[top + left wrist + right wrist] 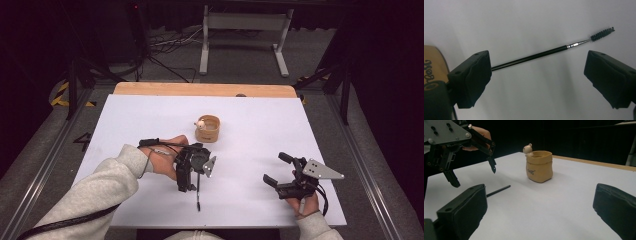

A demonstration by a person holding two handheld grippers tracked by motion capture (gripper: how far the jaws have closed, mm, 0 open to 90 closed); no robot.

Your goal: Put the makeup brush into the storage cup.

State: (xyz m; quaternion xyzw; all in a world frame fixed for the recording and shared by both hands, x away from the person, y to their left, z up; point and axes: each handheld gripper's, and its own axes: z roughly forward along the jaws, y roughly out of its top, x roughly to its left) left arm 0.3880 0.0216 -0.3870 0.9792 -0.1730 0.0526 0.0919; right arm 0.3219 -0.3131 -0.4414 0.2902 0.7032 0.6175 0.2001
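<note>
A thin black brush (534,57) with a small bristle tip lies flat on the white table sheet (260,130). My left gripper (537,75) hangs open just above it, one jaw on each side of the handle, touching nothing. In the high view the left gripper (194,175) points down at the brush (198,195) near the table's front middle. A tan pouch-shaped cup (207,128) with a small figure on its rim stands behind it. My right gripper (275,167) is open and empty at the front right, facing the cup (539,166) and the left gripper (472,173).
The white sheet covers a wooden table whose far edge (205,89) shows bare wood. Beyond it stand a metal frame (245,35) and floor cables. The brush handle's end (499,190) lies left of the cup in the right gripper view.
</note>
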